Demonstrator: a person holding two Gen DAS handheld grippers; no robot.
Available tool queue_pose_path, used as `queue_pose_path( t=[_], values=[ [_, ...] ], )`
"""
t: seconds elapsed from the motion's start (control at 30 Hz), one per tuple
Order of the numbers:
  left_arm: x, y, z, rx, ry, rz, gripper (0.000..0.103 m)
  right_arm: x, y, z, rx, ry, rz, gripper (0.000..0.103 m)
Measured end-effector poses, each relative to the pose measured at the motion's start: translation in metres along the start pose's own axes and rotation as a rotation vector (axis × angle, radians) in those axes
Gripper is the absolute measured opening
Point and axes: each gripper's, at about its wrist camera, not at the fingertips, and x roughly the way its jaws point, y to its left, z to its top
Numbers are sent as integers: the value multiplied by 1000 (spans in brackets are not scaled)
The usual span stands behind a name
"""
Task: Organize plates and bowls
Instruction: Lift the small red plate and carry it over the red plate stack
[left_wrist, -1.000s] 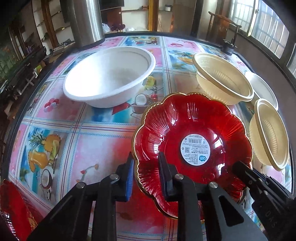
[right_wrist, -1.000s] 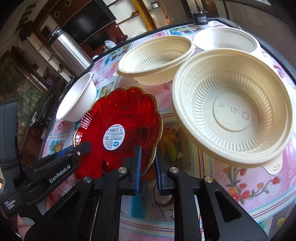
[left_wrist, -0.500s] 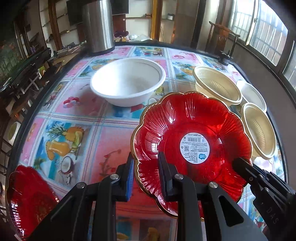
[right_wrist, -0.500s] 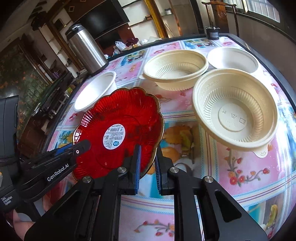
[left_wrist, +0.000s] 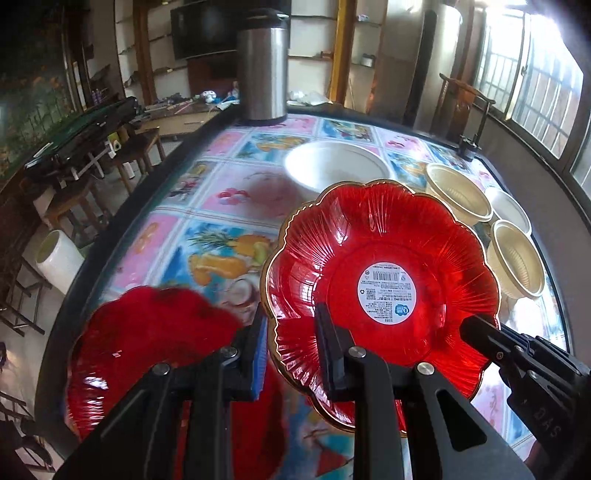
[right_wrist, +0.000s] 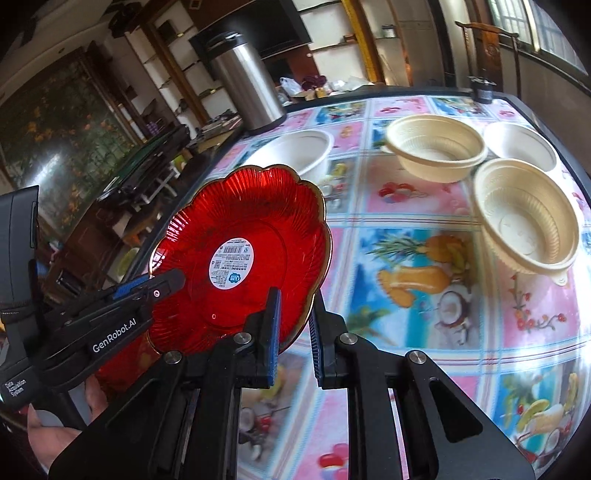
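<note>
A red scalloped plate (left_wrist: 384, 258) with a gold rim and a white sticker hangs tilted above the table, held from both sides. My left gripper (left_wrist: 291, 347) is shut on its near-left rim, and my right gripper (right_wrist: 295, 332) is shut on the opposite rim. The right wrist view shows the left gripper (right_wrist: 171, 284) across the plate (right_wrist: 240, 258). A second red plate (left_wrist: 147, 343) lies on the table just below and to the left. One large white bowl (left_wrist: 336, 170), two cream ribbed bowls (left_wrist: 458, 195) (left_wrist: 515, 262) and a small white bowl (left_wrist: 509, 208) stand further off.
A tall steel flask (left_wrist: 262, 74) stands at the far edge of the table (left_wrist: 229, 195), which has a fruit-print cloth. A small dark cup (left_wrist: 469, 147) sits at the far right corner. A person's hand (right_wrist: 55, 435) holds the left gripper. Chairs and shelves lie beyond the table's dark rim.
Both grippers have lifted the red plate and carried it away from the bowls toward the left side of the table. The second red plate has come into view beneath it.
</note>
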Motion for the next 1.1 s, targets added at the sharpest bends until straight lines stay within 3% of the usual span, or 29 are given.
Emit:
queue_pose_path(
  t=[0.4, 0.67, 1.1],
  values=[
    [-25, 74, -32, -100, -12, 74, 23, 18, 78, -28, -116, 59, 88, 15],
    [-28, 98, -48, -117, -8, 107, 23, 31, 101, -41, -156, 97, 101, 15],
    [-8, 131, -71, -152, 74, 138, 23, 72, 126, -53, -228, 212, 88, 16]
  ],
)
